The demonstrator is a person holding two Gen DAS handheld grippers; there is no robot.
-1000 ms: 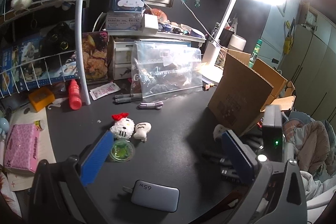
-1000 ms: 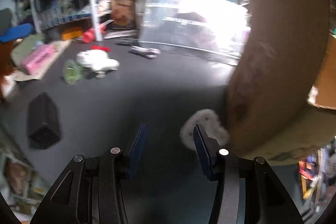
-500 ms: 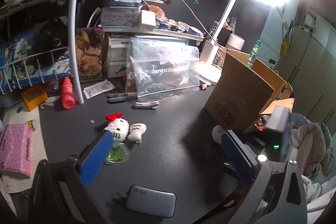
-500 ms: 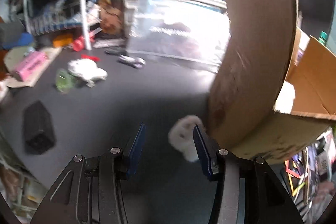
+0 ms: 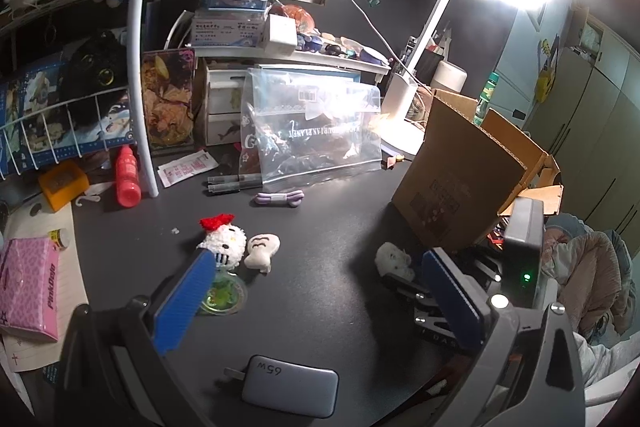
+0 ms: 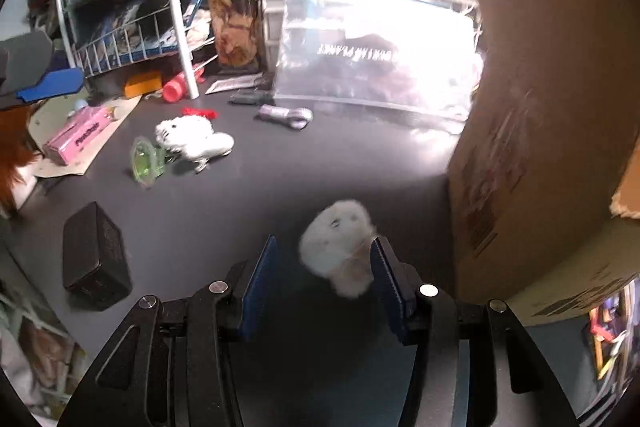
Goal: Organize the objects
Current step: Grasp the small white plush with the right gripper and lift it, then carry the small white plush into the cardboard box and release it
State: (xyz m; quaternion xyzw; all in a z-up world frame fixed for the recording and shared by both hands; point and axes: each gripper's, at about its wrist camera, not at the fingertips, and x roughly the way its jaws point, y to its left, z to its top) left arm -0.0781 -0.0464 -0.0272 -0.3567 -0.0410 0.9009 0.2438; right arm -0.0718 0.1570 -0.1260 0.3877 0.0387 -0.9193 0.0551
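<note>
A small white fluffy plush [image 6: 338,251] lies on the dark desk beside the cardboard box [image 6: 552,131]. My right gripper [image 6: 324,259] is open, its blue pads either side of the plush, which leans toward the right pad. The plush also shows in the left wrist view [image 5: 394,259], with the right gripper [image 5: 416,291] just behind it. My left gripper [image 5: 316,291] is open and empty above the desk. A Hello Kitty plush [image 5: 222,245], a small white plush [image 5: 262,247] and a green disc [image 5: 220,297] lie left of centre.
A grey 65W charger [image 5: 290,391] lies near the front edge. A clear zip bag [image 5: 312,131], two pens [image 5: 234,183] and a purple cable [image 5: 280,197] lie at the back. A red bottle [image 5: 127,177], pink tissue pack [image 5: 28,287] and wire rack [image 5: 68,67] stand left. A lamp [image 5: 404,123] stands behind the box.
My right gripper has moved forward around the fluffy plush, which now sits between its pads. The left gripper has shifted slightly; the desk objects stay in place.
</note>
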